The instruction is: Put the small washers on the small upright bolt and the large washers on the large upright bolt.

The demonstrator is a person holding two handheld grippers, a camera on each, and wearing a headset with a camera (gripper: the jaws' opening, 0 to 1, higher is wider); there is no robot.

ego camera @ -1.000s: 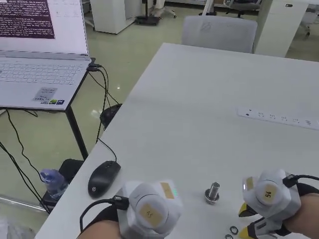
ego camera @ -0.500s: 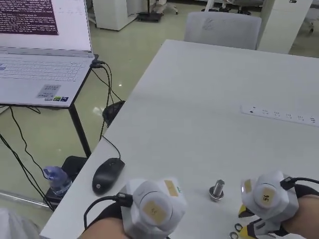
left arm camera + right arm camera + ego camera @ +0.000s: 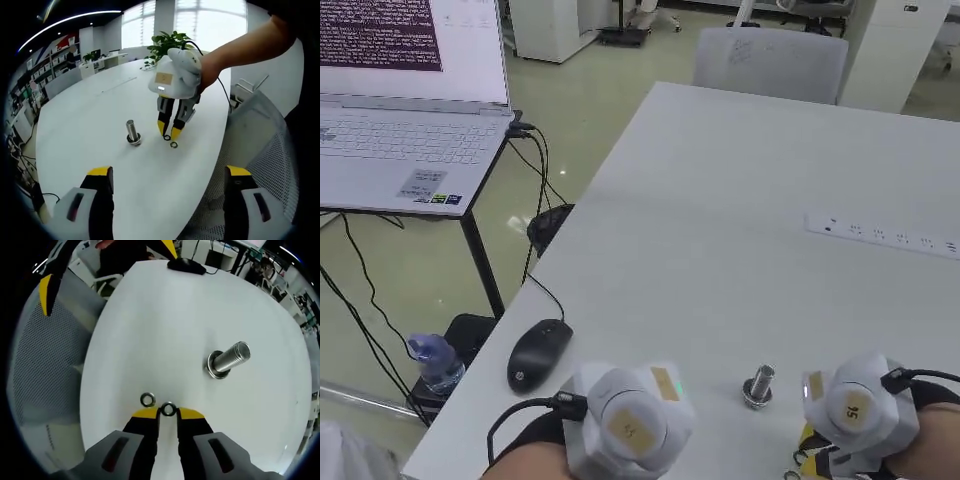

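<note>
1 bolt (image 3: pixel 227 359) is seen standing upright on its head on the white table (image 3: pixel 740 200). The right gripper (image 3: pixel 168 415) is held low near the bolt. Its jaws are drawn almost together, and 1 washer (image 3: pixel 168 409) is pinched between the yellow tips, close to the table surface. A second washer (image 3: pixel 147 400) is lying flat on the table just beside 1 of those tips, apart from the bolt.

The left gripper (image 3: pixel 168 174) is pointed toward the bolt and the right gripper. Its jaws are spread wide and nothing is gripped between them.

In the head view, a black mouse (image 3: pixel 538 353) is seen on the table's near corner, to the left of the left gripper, with its cable running over the edge. A power strip (image 3: pixel 885 237) is laid farther back on the table. An open laptop (image 3: pixel 400 130) is set on a separate stand to the left, and a grey chair (image 3: pixel 770 62) is placed at the table's far end.
</note>
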